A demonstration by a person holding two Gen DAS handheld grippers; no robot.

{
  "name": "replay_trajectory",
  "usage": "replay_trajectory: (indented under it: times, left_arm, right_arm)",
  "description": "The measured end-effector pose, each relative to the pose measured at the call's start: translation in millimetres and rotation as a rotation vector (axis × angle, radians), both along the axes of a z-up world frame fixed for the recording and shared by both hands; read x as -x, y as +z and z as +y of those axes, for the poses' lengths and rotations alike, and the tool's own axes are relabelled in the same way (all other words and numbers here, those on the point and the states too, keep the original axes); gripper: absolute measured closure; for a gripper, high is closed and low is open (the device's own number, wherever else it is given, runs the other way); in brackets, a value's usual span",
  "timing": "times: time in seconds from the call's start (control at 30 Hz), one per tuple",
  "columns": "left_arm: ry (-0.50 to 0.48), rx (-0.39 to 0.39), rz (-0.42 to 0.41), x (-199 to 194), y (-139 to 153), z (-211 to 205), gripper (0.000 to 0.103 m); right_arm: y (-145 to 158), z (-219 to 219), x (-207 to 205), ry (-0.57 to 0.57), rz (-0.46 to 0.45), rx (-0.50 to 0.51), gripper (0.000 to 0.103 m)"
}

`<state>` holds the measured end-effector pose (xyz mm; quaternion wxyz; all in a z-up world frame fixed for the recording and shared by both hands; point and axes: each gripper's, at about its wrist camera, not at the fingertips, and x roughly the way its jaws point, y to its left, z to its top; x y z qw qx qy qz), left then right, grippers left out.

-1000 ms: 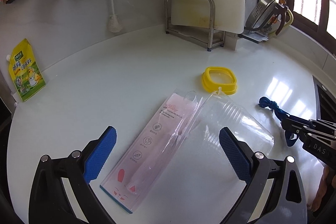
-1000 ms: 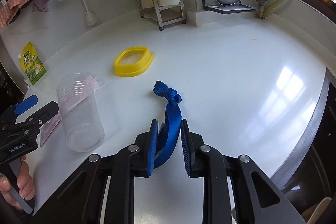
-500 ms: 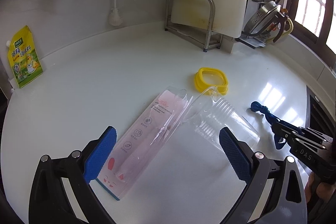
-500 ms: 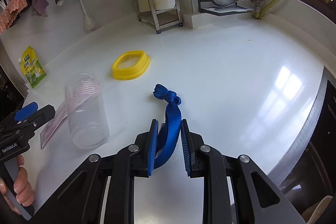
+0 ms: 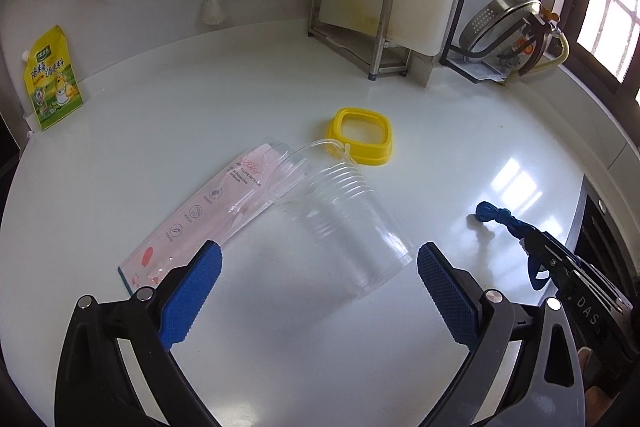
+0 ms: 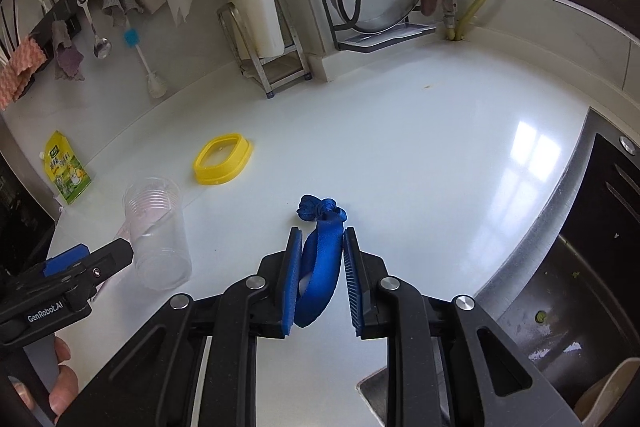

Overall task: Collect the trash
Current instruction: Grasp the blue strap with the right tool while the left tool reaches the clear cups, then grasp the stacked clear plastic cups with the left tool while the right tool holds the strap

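Right tool [image 6: 322,279]: jaws narrow, clamped on a blue strap [image 6: 320,267]. The strap's knotted end [image 6: 316,207] projects forward over the white desk [image 6: 420,155]; whether it touches the surface cannot be told.

Left tool [image 5: 318,291]: jaws wide, holding nothing. It hangs above a stack of clear plastic cups [image 5: 340,215], which stands upright on the desk according to the right wrist view. The pads do not touch the stack.

Other loose items on the desk: a flat pink-and-clear package [image 5: 208,215] lying just beside the cups, its near end under the left pad's line of sight; a yellow ring-shaped frame [image 5: 362,141] just behind the cups; a yellow-green pouch [image 5: 52,79] leaning at the back wall, well apart from the rest.

Assessment: collection is at an early stage. One piece, the strap, is secured. The cups, package and yellow frame remain uncollected. No bin or bag is visible in either view, so the drop-off point cannot be confirmed. The cups look like the left tool's likely next pick.
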<state>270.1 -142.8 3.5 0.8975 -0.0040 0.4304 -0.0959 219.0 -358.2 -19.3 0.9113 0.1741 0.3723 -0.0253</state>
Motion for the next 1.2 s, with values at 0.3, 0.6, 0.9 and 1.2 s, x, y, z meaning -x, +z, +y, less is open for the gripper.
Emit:
replay_trajectory:
  times: [0.3, 0.6, 0.9, 1.2]
  left_arm:
    - [0.096, -0.056, 0.042, -17, -11, -21, 0.007]
    - [0.149, -0.084, 0.075, -36, -26, -22, 0.007]
    - [0.136, -0.063, 0.103, -43, -38, -18, 0.028]
    - [0.095, -0.072, 0.086, -36, -41, -13, 0.05]
  right_arm:
    - [1, -12, 2, 0.006, -0.002, -0.051, 0.096]
    - [-4, -10, 0, 0.037, 0.02, -0.093, 0.096]
    - [-8, -8, -4, 0.046, 0.047, -0.091, 0.096]
    - [-13, -5, -7, 0.047, 0.072, -0.066, 0.096]
